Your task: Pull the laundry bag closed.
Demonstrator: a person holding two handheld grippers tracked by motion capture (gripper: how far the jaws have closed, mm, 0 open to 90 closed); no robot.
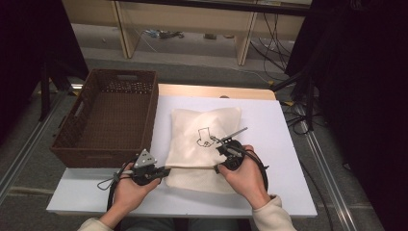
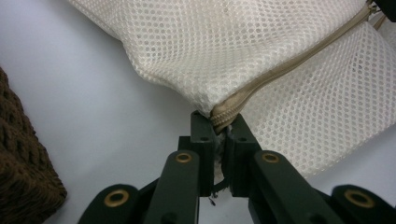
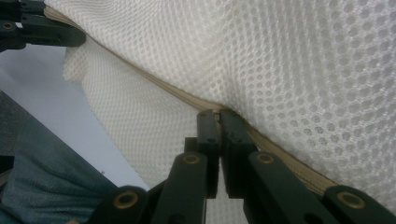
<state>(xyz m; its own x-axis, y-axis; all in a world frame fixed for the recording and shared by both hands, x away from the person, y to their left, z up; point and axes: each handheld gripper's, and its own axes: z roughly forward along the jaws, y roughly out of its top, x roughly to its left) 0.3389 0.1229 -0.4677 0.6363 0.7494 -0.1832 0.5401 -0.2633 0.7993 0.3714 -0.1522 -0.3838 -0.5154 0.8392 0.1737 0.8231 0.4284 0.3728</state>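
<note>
So the cream-white mesh laundry bag [image 1: 204, 144] sits in the middle of the high view on the white tabletop [image 1: 284, 144], and both grippers have it by the near edge, lower centre of the frame. The left gripper [image 1: 166, 169] is at the bag's lower-left corner; in the left gripper view its jaws are pinched tight on the end of the beige zipper [image 2: 261, 81], right where the mesh bunches up. The right gripper [image 1: 217, 167] is further right along the same edge, and in the right gripper view its jaws are pressed together on the zipper seam [image 3: 187, 97]. The bag is a soft honeycomb mesh, lying mostly flat, with a black line drawing [image 1: 206, 136] on top. A brown woven basket [image 1: 108, 118] sits at the left, just beside the bag.
</note>
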